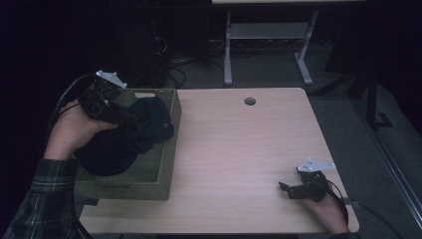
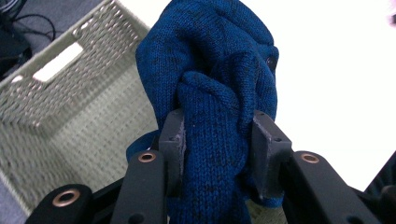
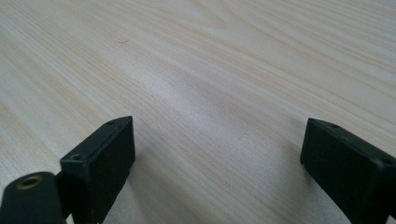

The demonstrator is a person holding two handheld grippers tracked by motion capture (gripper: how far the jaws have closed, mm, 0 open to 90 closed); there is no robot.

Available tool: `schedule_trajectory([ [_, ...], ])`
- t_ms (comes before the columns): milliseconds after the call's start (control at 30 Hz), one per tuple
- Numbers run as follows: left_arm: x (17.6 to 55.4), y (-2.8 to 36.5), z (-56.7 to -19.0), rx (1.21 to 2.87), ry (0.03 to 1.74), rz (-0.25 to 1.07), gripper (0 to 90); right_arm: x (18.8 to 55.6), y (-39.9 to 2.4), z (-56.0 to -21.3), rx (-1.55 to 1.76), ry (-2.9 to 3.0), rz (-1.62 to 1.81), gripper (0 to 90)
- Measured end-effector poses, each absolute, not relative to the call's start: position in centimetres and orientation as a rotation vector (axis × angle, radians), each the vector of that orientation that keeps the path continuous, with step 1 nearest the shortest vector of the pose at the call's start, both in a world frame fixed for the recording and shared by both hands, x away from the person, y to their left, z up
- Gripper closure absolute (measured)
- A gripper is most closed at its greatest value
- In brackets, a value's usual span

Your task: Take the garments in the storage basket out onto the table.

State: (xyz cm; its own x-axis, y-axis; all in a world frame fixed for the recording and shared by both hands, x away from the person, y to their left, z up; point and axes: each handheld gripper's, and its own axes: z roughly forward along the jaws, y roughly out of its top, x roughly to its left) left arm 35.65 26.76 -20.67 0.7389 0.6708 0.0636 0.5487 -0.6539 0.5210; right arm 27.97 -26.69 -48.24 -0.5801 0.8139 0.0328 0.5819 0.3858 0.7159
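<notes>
One blue knit garment (image 2: 215,93) is bunched up between the two jaws of the left gripper (image 2: 217,140), which pinch it tight. It hangs over the woven basket (image 1: 166,164) at the left side of the tabletop (image 1: 239,149), and part of it lies inside. The person's left hand (image 1: 69,132) holds that gripper at the basket's far left corner. The right gripper (image 1: 291,189) rests near the right edge, jaws wide apart with nothing between them.

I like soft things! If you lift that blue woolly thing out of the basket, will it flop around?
Probably floppy: the blue knit garment bunches and folds between the left gripper. It likely drapes, since part still sags into the woven basket. Its knit looks unlikely to slip.
</notes>
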Motion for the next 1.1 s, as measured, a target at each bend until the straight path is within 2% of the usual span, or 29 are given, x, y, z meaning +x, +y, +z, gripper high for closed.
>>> schedule_trajectory([
  [1100, 37.1, 17.2, -18.4, 2.486, 0.690, 0.287, 61.8, 28.0, -26.7, -48.2, 1.217, 2.325, 1.005, 9.6],
])
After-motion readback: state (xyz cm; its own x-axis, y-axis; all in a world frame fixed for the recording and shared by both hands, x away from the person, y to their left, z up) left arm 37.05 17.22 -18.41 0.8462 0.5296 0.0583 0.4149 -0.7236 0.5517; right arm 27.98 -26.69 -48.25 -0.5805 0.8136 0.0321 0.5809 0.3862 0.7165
